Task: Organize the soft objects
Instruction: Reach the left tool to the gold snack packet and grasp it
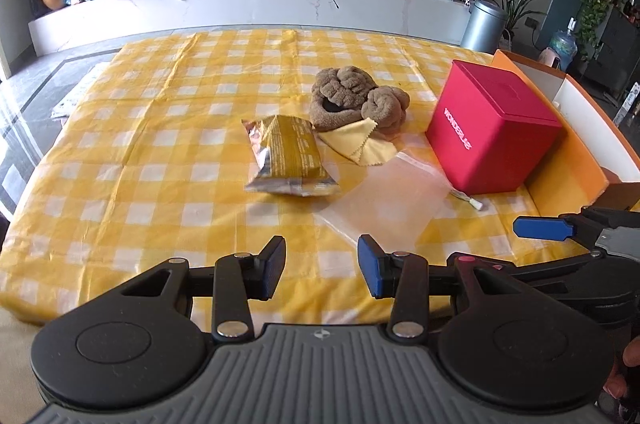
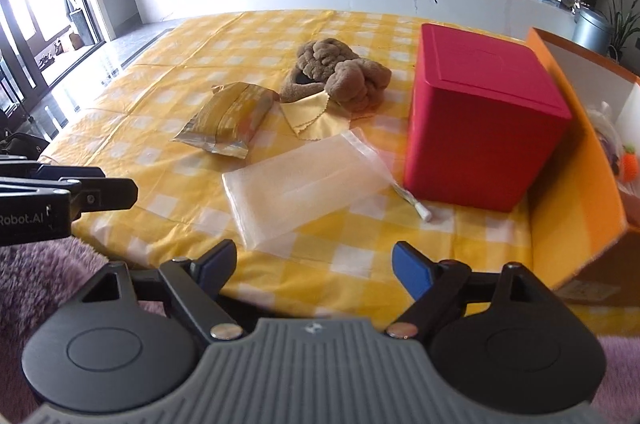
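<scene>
Here, the largest thing I see is the yellow and white checked cloth [image 1: 160, 152] that covers the whole work surface. At its right edge stands an open orange box [image 2: 576, 160] with white inner walls; something colourful lies inside, too hidden for me to name. Just left of the box, on the cloth, sits a red cube-shaped box [image 2: 476, 128] with its lid on and white lettering down one side.

Next in size is a crumpled brown fleecy cloth [image 1: 352, 96], heaped near the middle of the cloth. A gold foil snack bag [image 1: 288, 156] lies flat just in front and to the left of it. A clear plastic zip bag [image 2: 304, 184] lies flat in front of the red box, nearer to me than anything else. A small folded yellow wiping cloth [image 1: 360, 144] with zigzag edges rests between the snack bag and the zip bag, its far corner touching the brown fleece. A little pale stick-like item [image 2: 416, 204] lies at the foot of the red box.

My left gripper [image 1: 322, 270] hovers over the near edge of the cloth, jaws spread and empty. My right gripper [image 2: 314, 266] hovers just short of the zip bag, jaws spread wider, gripping nothing.
</scene>
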Motion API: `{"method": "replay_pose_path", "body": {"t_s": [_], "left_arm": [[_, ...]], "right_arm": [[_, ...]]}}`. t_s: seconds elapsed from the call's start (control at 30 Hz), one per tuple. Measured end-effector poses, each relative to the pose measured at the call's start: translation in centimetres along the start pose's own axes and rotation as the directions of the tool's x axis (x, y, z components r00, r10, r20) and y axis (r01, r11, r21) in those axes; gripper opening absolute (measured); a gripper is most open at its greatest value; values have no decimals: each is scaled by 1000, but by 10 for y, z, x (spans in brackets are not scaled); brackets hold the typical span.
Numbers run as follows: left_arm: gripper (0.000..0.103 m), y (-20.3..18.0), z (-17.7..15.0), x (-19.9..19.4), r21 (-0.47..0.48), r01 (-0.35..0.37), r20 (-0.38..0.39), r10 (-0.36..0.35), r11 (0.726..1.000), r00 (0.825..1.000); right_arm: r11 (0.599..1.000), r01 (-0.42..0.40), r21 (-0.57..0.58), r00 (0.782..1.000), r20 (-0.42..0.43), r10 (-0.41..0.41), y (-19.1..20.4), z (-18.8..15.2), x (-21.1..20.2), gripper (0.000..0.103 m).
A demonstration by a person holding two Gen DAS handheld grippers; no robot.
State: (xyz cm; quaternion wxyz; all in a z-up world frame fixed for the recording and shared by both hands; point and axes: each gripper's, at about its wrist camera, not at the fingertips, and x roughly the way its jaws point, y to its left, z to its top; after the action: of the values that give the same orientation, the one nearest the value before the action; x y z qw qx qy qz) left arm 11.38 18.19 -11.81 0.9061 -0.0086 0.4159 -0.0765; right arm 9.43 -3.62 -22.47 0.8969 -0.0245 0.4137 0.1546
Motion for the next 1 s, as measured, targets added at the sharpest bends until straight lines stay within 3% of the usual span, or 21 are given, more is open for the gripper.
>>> {"method": "replay_pose_path", "body": {"t_s": [0.13, 0.37, 0.7, 0.83, 1.0], "left_arm": [[59, 4, 21, 19, 39, -11, 0, 11, 999, 1000], [70, 16, 51, 62, 28, -11, -42, 12, 1000, 999], [72, 28, 75, 122, -1, -30, -137, 29, 1000, 990], [79, 30, 80, 140, -33, -34, -177, 27, 999, 984], [79, 25, 78, 159, -11, -67, -208, 63, 998, 976]], "right_arm": [[999, -4, -35, 1000, 9, 5, 6, 17, 20, 84], [998, -14, -58, 1000, -2, 14, 10, 47, 59, 83], [985, -25, -169, 1000, -20, 22, 18, 74, 103, 81], [980, -28, -197, 999, -23, 24, 18, 81, 115, 81], [974, -24, -226, 1000, -16, 21, 17, 89, 124, 81]]}}
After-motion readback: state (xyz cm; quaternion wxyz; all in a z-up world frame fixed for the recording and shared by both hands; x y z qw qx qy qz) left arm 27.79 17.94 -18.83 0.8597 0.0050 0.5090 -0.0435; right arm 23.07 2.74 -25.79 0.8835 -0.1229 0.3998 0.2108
